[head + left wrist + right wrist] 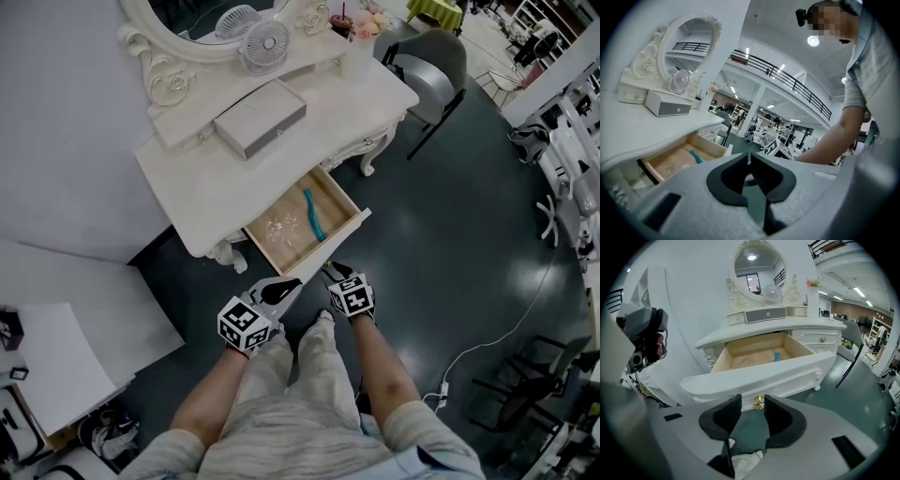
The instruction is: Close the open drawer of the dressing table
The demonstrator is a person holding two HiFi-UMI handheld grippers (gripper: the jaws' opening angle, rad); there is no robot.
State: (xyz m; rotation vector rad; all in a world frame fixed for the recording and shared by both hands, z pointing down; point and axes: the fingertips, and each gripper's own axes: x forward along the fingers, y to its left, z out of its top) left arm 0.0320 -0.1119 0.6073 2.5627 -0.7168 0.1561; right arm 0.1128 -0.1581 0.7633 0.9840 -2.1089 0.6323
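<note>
right fingers (723,417) apart, drawer knob (759,402) just ahead

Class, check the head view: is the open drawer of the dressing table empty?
No, a teal strip and a clear crumpled item lie on the wooden floor of the drawer.

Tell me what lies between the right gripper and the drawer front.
Nothing but a short stretch of dark floor, seen in the right gripper view. The right gripper has its jaws apart, and the gold knob of the drawer front shows in their gap.
</note>
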